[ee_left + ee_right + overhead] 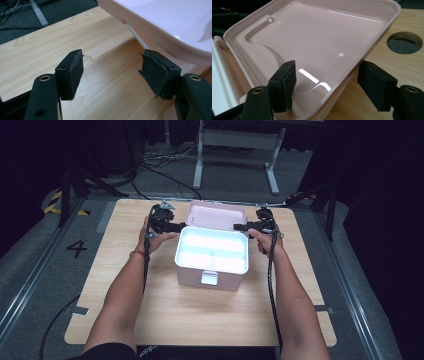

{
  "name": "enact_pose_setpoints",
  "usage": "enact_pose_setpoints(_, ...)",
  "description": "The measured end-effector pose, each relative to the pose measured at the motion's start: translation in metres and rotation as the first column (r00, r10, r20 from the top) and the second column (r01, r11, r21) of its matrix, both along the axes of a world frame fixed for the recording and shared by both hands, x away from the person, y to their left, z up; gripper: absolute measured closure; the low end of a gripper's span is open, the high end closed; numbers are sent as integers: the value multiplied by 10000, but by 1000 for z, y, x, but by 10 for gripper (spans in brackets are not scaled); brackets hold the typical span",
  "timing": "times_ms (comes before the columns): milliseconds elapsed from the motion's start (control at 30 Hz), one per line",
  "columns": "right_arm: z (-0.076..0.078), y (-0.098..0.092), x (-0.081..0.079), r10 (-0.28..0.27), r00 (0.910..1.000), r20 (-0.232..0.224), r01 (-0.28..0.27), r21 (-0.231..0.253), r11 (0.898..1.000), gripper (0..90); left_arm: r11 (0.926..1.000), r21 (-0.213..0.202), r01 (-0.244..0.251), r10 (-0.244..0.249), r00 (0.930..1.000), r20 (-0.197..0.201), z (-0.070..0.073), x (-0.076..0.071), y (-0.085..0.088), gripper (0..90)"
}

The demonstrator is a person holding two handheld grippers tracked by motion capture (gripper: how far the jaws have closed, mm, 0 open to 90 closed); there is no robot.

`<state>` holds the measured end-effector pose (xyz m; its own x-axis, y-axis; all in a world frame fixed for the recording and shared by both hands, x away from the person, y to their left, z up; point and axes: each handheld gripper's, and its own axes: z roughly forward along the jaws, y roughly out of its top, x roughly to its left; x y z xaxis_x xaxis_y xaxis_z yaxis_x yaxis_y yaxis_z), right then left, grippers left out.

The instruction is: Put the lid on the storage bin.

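box: 1 pink box, about mid-table on the wooden table, standing open
lid: 1 pink lid, hinged at the far edge and tipped back away from the person; inner face shows in the right gripper view
tray: 1 white tray sits in the box mouth; looks split into 3 compartments, glare makes the count shaky
latch: 1 pale latch tab on the near wall of the box, centred
grippers: 2, one in each hand, on opposite sides of the lid near the back corners of the box
left gripper: at the lid's left side; in the left gripper view the jaws are partly open, only bare table between them, nothing gripped; the lid edge runs just past and above one pad, can't tell whether it touches
right gripper: at the lid's right side; in the right gripper view the jaws straddle the lid rim near a corner, one pad over the inner face, the other outside over the table; a visible gap on the outer side, so no clamp, jaws open
table hole: 1 round hole in the tabletop just beyond the lid
arms: 2 forearms come in from the near edge, 1 cable trailing from each gripper
floor: 1 painted "4" left of the table
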<state>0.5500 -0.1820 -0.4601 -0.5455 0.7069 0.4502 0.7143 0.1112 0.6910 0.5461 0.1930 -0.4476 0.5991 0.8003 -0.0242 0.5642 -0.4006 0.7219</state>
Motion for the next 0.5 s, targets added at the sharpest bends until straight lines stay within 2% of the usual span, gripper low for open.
enact_pose_setpoints(33, 0, 0, 0, -2, 10000, 13, 2, 31, 10000, 320, 10000, -57, -34, 34, 10000, 13, -1, 1, 1, 354)
enact_pose_setpoints(133, 2, 0, -1, -25, 9998, 205, 25, -8, 10000, 319, 9970, -761, -141, 137, 9999, -53, 2, 2, 2, 363)
enact_pose_setpoints(233, 9, 0, -4, -62, 9985, 550, 68, -114, 9999, 318, 9984, -564, 83, -78, 9999, 100, 7, 1, 0, 424)
enact_pose_setpoints(300, 15, -2, -6, -164, 9966, 811, 153, 135, 9998, 320, 9978, -656, 131, -111, 9995, 303, 13, 1, 0, 446)
enact_pose_setpoints(400, 24, -6, -9, -293, 9911, 1302, 234, 463, 9987, 334, 9978, -649, 157, -127, 9989, 455, 21, 0, -2, 465)
enact_pose_setpoints(500, 33, -7, -13, -281, 9830, 1814, 221, 350, 9991, 357, 9981, -567, 257, -217, 9973, 705, 31, -1, -2, 483)
